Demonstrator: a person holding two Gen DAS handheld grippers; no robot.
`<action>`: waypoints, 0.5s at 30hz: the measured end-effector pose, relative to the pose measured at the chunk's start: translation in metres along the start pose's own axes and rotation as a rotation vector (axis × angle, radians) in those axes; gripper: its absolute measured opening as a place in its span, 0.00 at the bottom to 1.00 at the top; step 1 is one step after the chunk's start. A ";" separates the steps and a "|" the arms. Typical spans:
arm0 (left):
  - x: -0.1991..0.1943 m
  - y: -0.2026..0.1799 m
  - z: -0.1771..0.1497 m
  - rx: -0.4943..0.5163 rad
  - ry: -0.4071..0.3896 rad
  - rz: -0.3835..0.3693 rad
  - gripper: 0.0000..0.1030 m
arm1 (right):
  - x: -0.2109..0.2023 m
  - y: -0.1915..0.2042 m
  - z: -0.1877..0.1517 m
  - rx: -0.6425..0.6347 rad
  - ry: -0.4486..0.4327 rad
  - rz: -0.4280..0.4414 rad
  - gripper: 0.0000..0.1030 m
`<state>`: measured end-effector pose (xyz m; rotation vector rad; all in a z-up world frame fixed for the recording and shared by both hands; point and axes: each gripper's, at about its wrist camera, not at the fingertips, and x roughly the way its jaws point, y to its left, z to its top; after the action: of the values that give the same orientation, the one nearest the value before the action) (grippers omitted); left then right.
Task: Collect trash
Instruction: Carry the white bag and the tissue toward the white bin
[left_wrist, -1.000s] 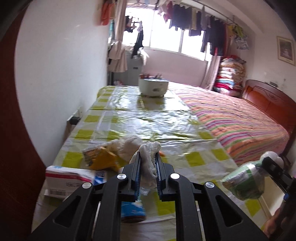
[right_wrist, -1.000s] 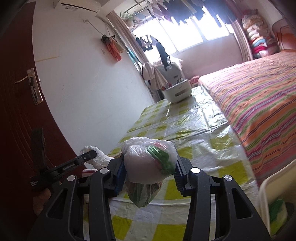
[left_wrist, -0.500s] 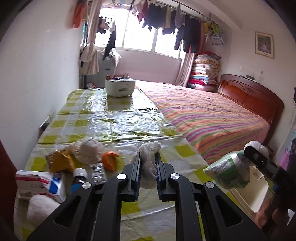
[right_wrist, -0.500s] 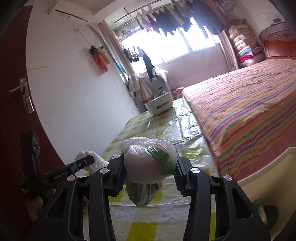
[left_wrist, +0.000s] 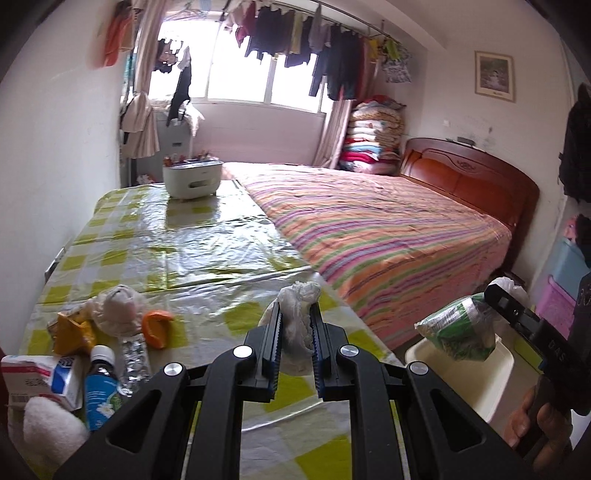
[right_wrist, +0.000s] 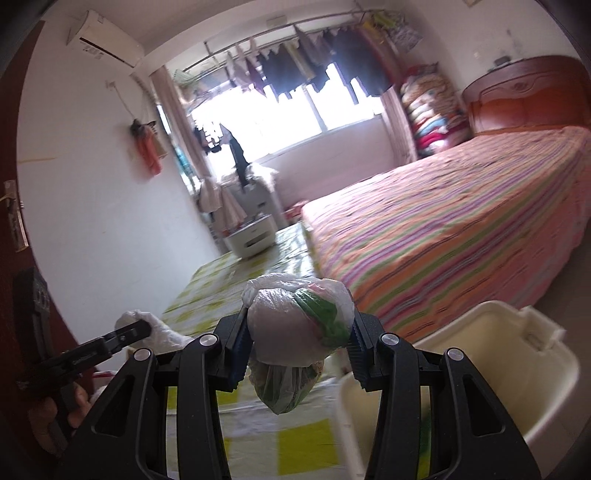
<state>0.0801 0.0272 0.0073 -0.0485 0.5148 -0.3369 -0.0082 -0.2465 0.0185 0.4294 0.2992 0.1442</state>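
My worry is losing either load short of the bin (right_wrist: 517, 354), the cream tub that stands on the floor just off the near corner of the table (left_wrist: 221, 236), beside the bed (left_wrist: 388, 236). The tied plastic bag (right_wrist: 299, 328) bulges out above and below the pads and is slick, so a quick swing could let it squirm free and land on the floor or on the tablecloth instead; its lower half hangs loose and could catch the bin's rim on the way over. The crumpled tissue (left_wrist: 297, 314) is light and only pinched through its middle, so a piece could tear off or the wad could cling to a pad when I let go. My left gripper (left_wrist: 294, 332) has its jaws drawn in to a narrow gap, pressing on that tissue from both sides, and it hangs over the near edge of the table. My right gripper (right_wrist: 299, 345) stands somewhat wider, clamped on the bag, with the bin's rim just below and to its right; the bag looks to be at the bin's near rim, not yet plainly over its middle. More rubbish waits at the near left corner of the table: an orange peel (left_wrist: 158, 326), a yellow wrapper (left_wrist: 70, 332), a crumpled white wad (left_wrist: 116, 310), an empty pill strip (left_wrist: 135, 360), with a small bottle (left_wrist: 100, 387) and a box (left_wrist: 40, 376) close by that I judge are not trash.
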 end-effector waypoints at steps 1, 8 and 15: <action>0.001 -0.004 0.000 0.005 0.003 -0.008 0.13 | -0.004 -0.002 0.000 -0.006 -0.012 -0.024 0.42; 0.007 -0.031 0.000 0.044 0.013 -0.060 0.13 | -0.017 -0.023 -0.002 -0.007 -0.034 -0.144 0.42; 0.013 -0.060 -0.002 0.097 0.031 -0.104 0.14 | -0.024 -0.044 -0.003 0.045 -0.039 -0.195 0.43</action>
<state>0.0713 -0.0338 0.0076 0.0244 0.5265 -0.4646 -0.0287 -0.2894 0.0033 0.4445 0.3050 -0.0611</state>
